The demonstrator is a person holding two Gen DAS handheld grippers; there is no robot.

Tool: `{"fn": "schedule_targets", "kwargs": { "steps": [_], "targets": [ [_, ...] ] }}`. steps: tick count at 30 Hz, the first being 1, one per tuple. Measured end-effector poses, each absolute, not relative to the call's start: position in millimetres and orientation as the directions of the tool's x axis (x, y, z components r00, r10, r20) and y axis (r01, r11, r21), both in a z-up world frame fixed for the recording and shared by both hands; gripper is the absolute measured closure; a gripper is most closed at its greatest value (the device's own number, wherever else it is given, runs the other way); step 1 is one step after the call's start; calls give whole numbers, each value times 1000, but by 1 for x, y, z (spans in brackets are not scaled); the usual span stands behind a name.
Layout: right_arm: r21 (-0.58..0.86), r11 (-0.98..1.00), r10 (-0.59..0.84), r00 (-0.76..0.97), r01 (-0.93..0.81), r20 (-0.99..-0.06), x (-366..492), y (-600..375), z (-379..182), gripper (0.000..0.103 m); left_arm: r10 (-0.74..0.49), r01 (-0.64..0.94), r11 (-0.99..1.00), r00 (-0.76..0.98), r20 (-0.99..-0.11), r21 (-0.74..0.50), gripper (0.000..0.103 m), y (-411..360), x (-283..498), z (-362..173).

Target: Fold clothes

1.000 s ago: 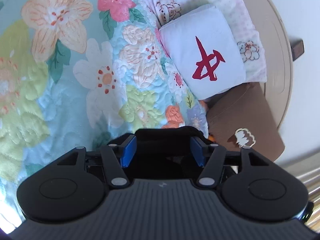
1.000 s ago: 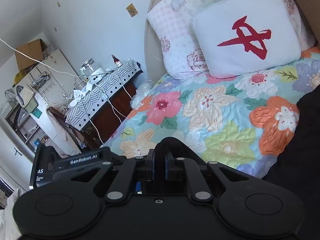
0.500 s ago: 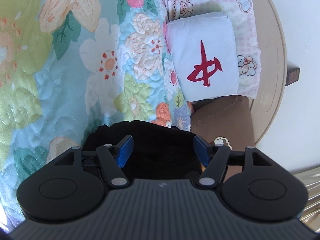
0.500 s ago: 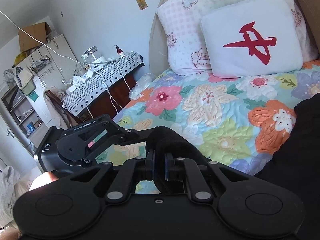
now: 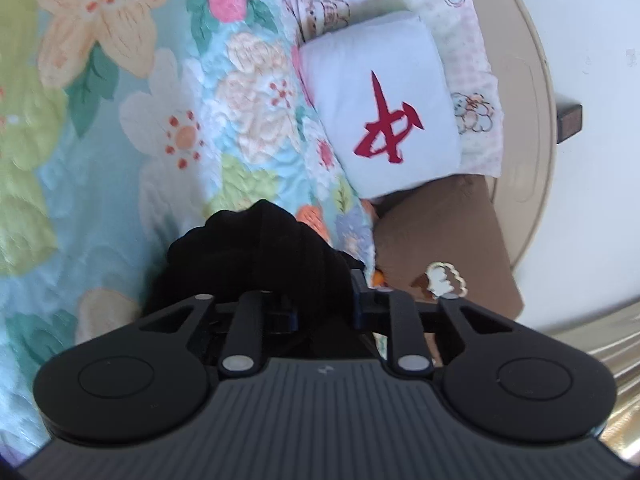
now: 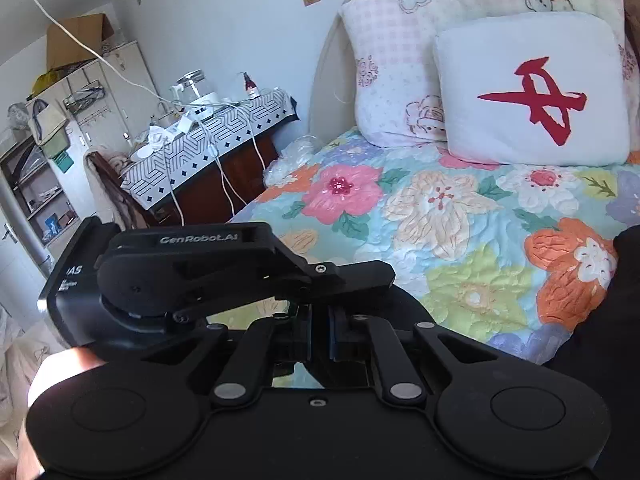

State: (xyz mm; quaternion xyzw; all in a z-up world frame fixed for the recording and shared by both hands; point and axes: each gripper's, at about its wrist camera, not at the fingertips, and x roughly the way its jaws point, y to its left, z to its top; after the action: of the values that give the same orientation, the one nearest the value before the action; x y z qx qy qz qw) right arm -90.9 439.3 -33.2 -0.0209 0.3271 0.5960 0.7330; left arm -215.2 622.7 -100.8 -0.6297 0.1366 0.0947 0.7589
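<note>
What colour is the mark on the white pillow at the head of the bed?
Dark red, a brush-like mark on the white square pillow; clearest in the right wrist view.

Floral-quilted bed (image 6: 460,216) with pillows (image 6: 532,92) against beige headboard (image 5: 532,120); cluttered side table (image 6: 216,128); pale walls (image 6: 224,20), daylight

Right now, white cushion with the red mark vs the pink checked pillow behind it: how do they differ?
The white cushion is plain apart from one bold red brush-stroke mark; the pink checked pillow has a pale check with small flowers and hearts.
The white cushion sits in front and covers part of the pink checked pillow, which leans on the beige headboard behind.
The pink checked pillow looks the larger.
Both rest at the head of the floral quilt.
</note>
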Motion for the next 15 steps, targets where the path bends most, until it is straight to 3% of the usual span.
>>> {"fn": "schedule_targets", "kwargs": {
  "steps": [3,6,10,15],
  "targets": [
    [439,253,879,16,-862,-476,-88,420,-38,88,0,-343,179,937,-349,-922,90,627,-219,-105],
    [502,321,867,34,-803,-498,-81,395,-48,74,78,-371,225,929,-363,-901,91,630,-225,-92],
    [504,442,807,84,-742,-585,-80,366,-68,70,358,-562,397,823,-441,-726,91,640,-237,-51],
    [427,532,707,107,-731,-699,-93,343,-93,67,504,-595,395,777,-377,-700,91,671,-273,-46]
  ]
}}
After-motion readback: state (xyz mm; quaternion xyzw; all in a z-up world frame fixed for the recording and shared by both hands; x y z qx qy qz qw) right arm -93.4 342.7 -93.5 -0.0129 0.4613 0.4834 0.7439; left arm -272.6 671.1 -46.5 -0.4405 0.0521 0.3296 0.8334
